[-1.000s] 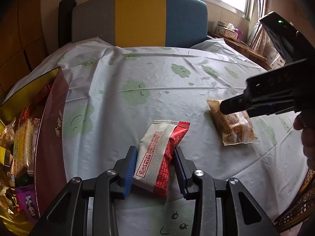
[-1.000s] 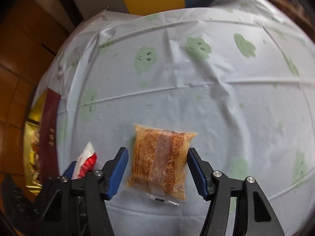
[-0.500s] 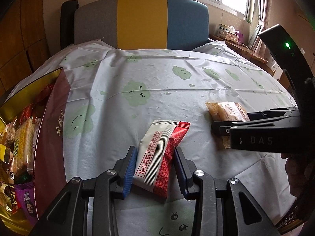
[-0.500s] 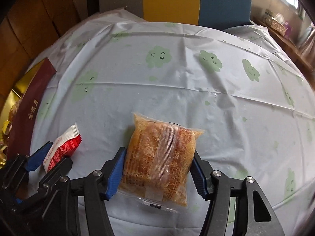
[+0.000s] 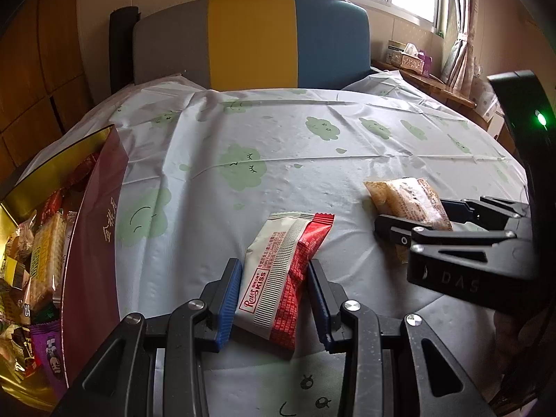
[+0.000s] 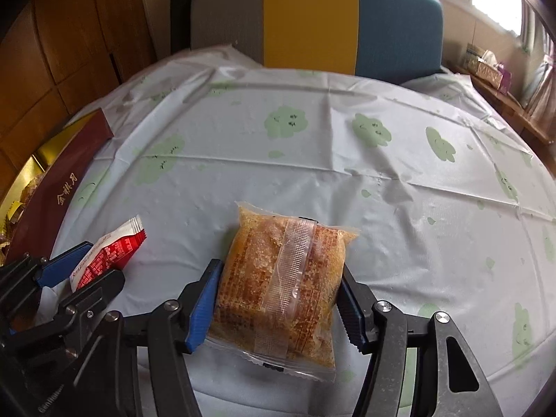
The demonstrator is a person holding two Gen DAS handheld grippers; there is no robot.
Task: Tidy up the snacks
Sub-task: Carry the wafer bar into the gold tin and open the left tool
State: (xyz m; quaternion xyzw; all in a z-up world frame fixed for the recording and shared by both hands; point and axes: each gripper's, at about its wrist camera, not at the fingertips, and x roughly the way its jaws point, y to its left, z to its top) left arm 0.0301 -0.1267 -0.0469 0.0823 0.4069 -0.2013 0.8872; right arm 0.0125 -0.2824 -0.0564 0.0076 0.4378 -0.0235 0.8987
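A: Why are both packets sitting between blue pads?
B: The left hand-held gripper (image 5: 272,299) is clamping the red-and-white wafer packet (image 5: 285,271), the right hand-held gripper (image 6: 279,307) is clamping the orange cracker packet (image 6: 281,278), near the bench's (image 6: 399,187) front edge, probably heading for the snack box (image 5: 93,236).

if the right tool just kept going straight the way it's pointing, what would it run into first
The clear-wrapped golden snack already fills the right tool. Beyond it lies only bare tablecloth, so probably the table, though depth is hard to judge.

Left claw (image 5: 272,304) apparently gripping red-white wafer packet (image 5: 285,274), snack box (image 5: 92,243) beside
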